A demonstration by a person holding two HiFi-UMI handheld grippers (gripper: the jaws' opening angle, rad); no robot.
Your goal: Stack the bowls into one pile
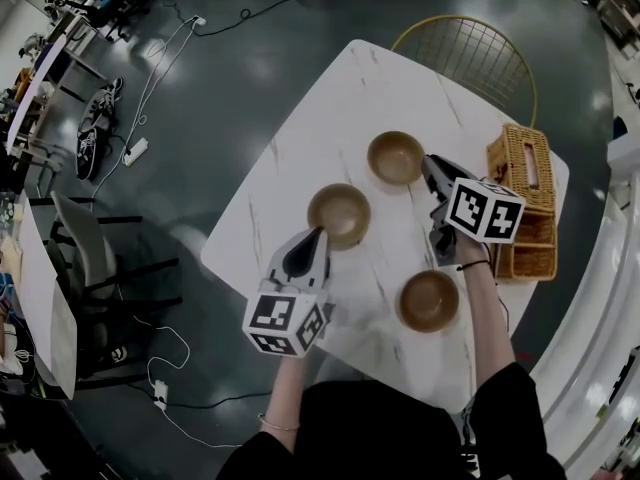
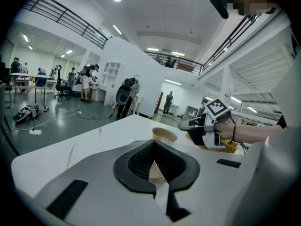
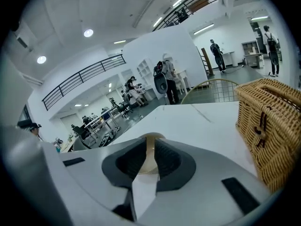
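Bearing three separate bowls, white marbled table, dark glossy floor

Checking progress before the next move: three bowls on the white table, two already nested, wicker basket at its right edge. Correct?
Not quite: no two are nested. The head view shows the far bowl, the middle bowl and the near bowl each standing apart on the white table, wicker basket at its right edge.

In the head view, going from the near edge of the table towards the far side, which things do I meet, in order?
near bowl → middle bowl → far bowl → wire chair
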